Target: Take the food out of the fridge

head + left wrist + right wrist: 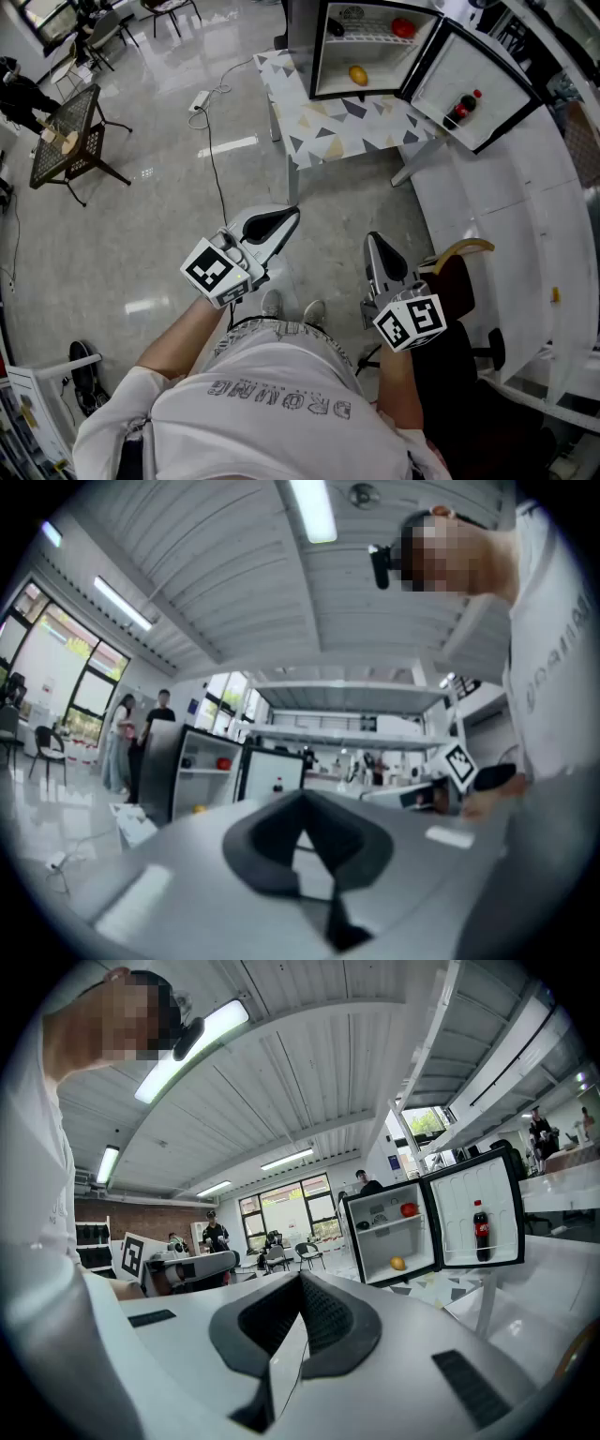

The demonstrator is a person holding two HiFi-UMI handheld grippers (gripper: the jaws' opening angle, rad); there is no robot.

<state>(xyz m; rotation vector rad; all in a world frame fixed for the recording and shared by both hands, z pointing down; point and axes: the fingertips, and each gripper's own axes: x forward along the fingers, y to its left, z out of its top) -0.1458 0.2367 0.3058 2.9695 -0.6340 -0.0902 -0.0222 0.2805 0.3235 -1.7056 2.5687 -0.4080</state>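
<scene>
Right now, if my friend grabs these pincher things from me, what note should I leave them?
Left gripper: shut, empty, well short of the fridge.
Right gripper: shut, empty, also far back.
Fridge: on the patterned table, door open.
Inside: red food and a dark item on the upper shelf, yellow fruit at the bottom, cola bottle in the door.
Done: door open only.
Left: step up and take each food out.

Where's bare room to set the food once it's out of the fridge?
The patterned tabletop in front of the fridge, left of its open door, is bare. The upper shelf is crowded; a yellow fruit sits below.
</scene>
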